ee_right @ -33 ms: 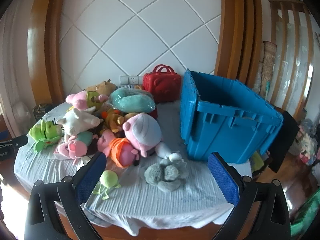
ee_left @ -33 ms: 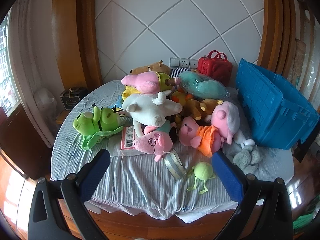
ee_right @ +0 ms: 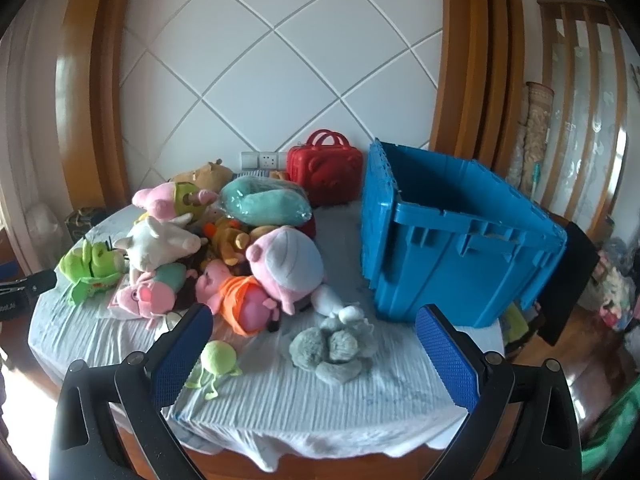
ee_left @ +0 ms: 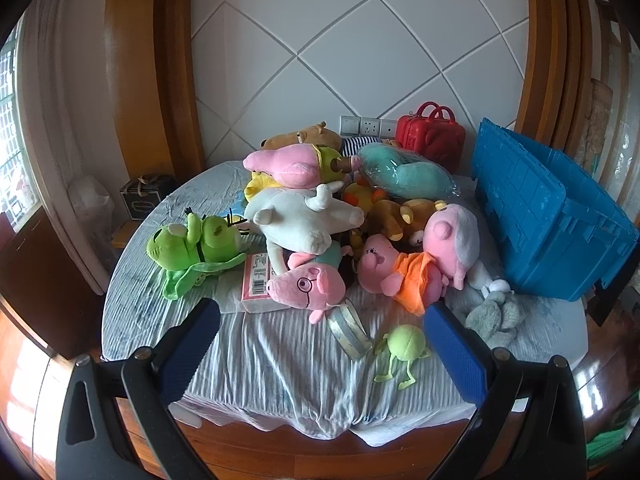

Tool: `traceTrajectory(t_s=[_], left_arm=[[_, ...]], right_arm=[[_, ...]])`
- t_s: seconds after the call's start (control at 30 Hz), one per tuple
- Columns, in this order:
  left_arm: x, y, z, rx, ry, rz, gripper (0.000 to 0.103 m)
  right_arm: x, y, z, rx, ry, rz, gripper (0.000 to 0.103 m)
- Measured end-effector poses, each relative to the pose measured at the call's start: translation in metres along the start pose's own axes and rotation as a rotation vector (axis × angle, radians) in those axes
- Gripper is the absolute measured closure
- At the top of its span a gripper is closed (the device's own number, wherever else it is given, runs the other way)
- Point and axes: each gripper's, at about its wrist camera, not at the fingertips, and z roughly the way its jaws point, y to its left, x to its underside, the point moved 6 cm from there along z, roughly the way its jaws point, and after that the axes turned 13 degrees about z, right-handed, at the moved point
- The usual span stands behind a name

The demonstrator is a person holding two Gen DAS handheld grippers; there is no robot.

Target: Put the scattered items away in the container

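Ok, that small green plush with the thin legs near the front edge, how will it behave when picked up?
The small green plush looks soft, so it will probably squash under the pads. Its thin legs lie limp on the cloth and will likely dangle. It looks light for its size.

You are working in a home, a lived-in room: plush toys (ee_left: 304,224) are lying heaped on a round cloth-covered surface (ee_left: 280,360), a tiled wall (ee_right: 272,92) with sockets (ee_left: 366,126) is standing behind, wooden trim (ee_left: 132,80) is framing it, and polished wood flooring (ee_right: 576,344) is showing.
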Motion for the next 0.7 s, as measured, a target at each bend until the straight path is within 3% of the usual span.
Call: traceTrajectory(t_s=[0.2,0.43,0.7], left_arm=[[-0.002,0.001,0.002,0.018,-0.003,-0.004,0.0],[0.005,0.002,0.0,-0.025,-0.005,0.034,0.0],[0.007,0.001,0.002,-0.016,-0.012,0.019,0.0]], right_arm=[[0.0,-0.001,0.002,-0.007,-0.003,0.01,0.0],[-0.001,-0.007,-0.004,-0.003,-0.013,0.023,0.0],[0.002,-0.01,-0.005,0.009,-0.008,0.02,0.0]])
